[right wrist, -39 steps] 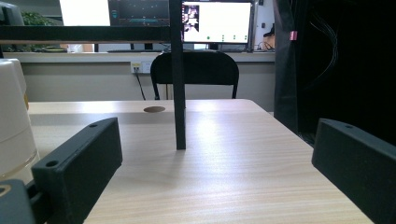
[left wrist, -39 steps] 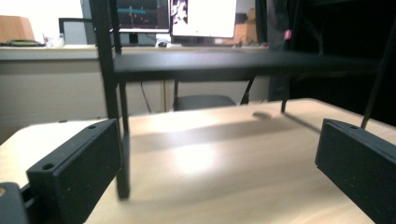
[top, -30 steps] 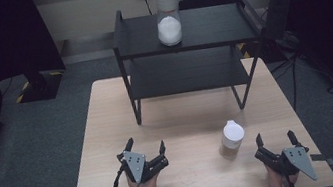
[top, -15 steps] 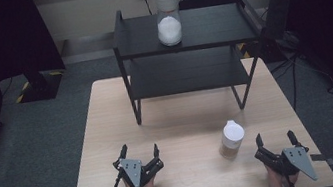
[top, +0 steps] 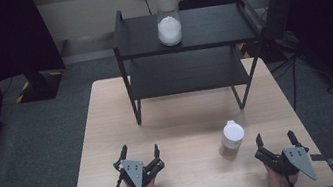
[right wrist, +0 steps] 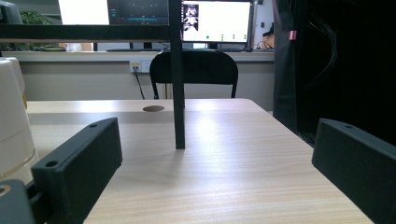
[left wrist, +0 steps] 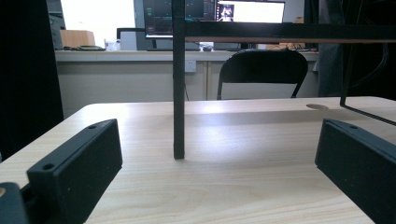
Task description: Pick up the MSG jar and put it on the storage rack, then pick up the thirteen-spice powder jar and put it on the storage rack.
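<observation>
From the high view both claws, left claw (top: 139, 154) and right claw (top: 275, 139), are sitting spread open and empty at the counter's (top: 178, 117) near edge, a white-lidded cup (top: 232, 139) standing just beside the right one, while each gripper view is showing parted jaws facing a black rack (top: 186, 45) leg.

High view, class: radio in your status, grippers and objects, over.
Left gripper open, empty. Right gripper open, empty. Small white-lidded jar upright on table, beside right gripper. Tall white-capped container on black two-tier rack.
</observation>
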